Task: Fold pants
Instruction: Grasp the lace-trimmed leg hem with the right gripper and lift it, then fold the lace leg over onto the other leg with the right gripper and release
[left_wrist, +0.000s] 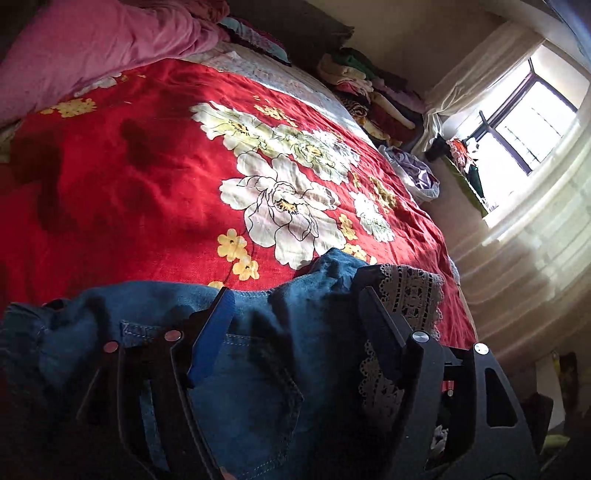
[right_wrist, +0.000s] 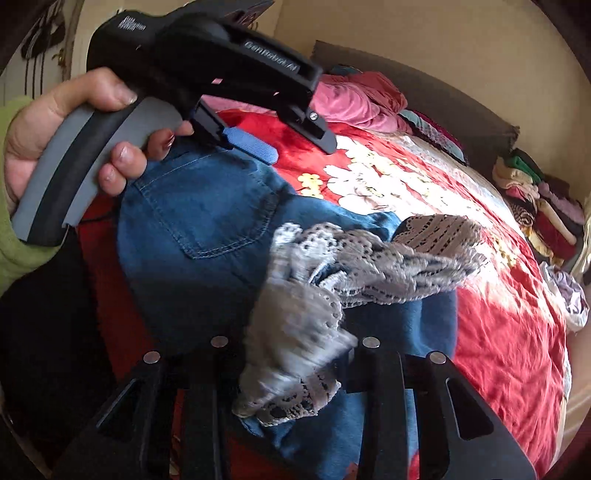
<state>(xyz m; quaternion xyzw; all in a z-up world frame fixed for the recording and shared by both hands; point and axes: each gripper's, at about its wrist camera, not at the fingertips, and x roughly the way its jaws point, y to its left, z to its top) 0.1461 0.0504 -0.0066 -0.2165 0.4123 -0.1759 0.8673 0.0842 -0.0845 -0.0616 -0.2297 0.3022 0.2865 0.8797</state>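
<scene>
Judging by the bunched denim, the fold is midway: the pants (right_wrist: 192, 221) lie doubled at the bed's near edge, lace hem thrown back over the seat. On the left, the left hand-held gripper (right_wrist: 258, 146) hovers with jaws wide above the waistband and back pocket, gripping nothing. On the right, the right hand-held gripper (right_wrist: 295, 354) has the lace hem (right_wrist: 317, 280) between its fingers, though whether it is pinched I cannot tell. Next, likely, the hem must be laid flat and the layers squared on the red bedspread (right_wrist: 509, 332).
</scene>
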